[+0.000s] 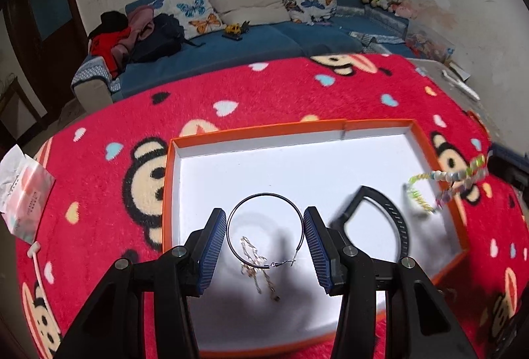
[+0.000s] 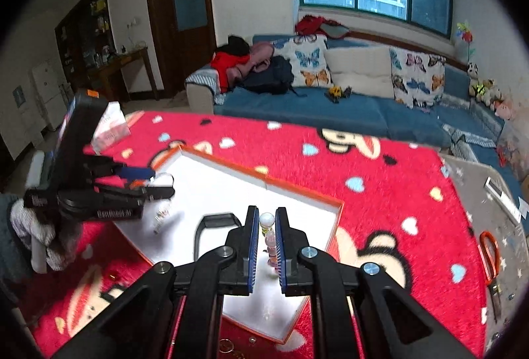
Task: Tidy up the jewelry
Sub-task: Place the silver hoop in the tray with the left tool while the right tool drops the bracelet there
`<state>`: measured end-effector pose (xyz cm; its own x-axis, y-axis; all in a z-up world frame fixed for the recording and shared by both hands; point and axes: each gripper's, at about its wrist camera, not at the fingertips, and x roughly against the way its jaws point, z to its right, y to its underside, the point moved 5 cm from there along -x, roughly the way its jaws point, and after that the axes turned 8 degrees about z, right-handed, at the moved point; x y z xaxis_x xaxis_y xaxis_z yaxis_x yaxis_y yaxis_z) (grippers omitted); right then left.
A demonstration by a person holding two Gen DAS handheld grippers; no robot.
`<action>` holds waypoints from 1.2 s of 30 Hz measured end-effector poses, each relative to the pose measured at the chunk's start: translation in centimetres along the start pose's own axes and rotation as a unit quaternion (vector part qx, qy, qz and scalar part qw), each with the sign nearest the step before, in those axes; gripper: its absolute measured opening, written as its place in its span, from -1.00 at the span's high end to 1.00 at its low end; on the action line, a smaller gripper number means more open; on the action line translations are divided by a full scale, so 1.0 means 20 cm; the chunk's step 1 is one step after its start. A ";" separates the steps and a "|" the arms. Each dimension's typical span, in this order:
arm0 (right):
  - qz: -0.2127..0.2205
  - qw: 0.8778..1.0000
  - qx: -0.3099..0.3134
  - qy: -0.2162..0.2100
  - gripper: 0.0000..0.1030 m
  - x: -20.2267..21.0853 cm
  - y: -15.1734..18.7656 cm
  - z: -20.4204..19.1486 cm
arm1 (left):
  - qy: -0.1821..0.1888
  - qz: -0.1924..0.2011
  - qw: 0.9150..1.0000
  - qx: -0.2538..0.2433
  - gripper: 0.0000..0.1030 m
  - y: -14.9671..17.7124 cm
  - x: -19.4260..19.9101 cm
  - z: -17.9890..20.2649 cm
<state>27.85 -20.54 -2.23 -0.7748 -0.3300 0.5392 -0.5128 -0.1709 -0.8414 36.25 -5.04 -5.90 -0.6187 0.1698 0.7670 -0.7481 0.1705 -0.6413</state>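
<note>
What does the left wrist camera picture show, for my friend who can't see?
The left gripper holds a big black hoop earring over a white tray with an orange rim. A thin chain and a black band lie inside.

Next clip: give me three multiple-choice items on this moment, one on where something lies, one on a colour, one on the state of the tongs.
1. Where does the gold chain lie?
A. in the white tray
B. on the sofa
C. on the red blanket

2. What colour is the tray's rim?
A. green
B. orange
C. black

3. What do the left tongs hold?
A. a black hoop earring
B. a beaded bracelet
C. nothing

Answers: 1 A, it rests on the white floor; 2 B, an orange edge frames the tray; 3 A, the hoop spans both pads.
</note>
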 end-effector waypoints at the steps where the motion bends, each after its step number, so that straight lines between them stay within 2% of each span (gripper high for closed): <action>1: -0.008 1.000 -0.004 -0.001 0.77 -0.03 0.03 0.01 | 0.001 -0.002 1.000 0.001 0.00 0.00 -0.02 -0.01; 9: -0.048 0.999 -0.016 0.000 0.76 -0.12 0.16 0.01 | -0.005 -0.018 1.000 0.005 -0.01 0.03 -0.19 -0.03; 18: -0.064 0.998 -0.024 -0.002 0.76 -0.14 0.21 0.01 | -0.016 -0.025 1.000 0.005 -0.03 0.04 -0.28 -0.06; 25: -0.068 0.997 -0.023 -0.002 0.76 -0.14 0.21 0.00 | -0.016 -0.026 1.000 0.006 -0.16 0.02 -0.30 -0.05; 28: -0.070 0.997 -0.022 0.002 0.68 -0.14 0.21 0.00 | -0.015 -0.025 1.000 0.007 -0.19 0.02 -0.29 -0.04; 32: -0.068 0.997 -0.021 0.011 0.32 -0.12 0.20 0.02 | -0.019 -0.020 1.000 0.003 -0.21 0.02 -0.25 -0.04; 36: -0.065 0.998 -0.020 0.011 0.28 -0.08 0.20 0.03 | -0.020 -0.009 1.000 0.002 -0.21 0.02 -0.17 -0.04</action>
<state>27.29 -21.20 -6.52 -0.7093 -0.2865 0.6441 -0.6230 -0.1728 -0.7629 38.28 -4.88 -8.83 -0.6143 0.1277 0.7787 -0.7603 0.1684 -0.6274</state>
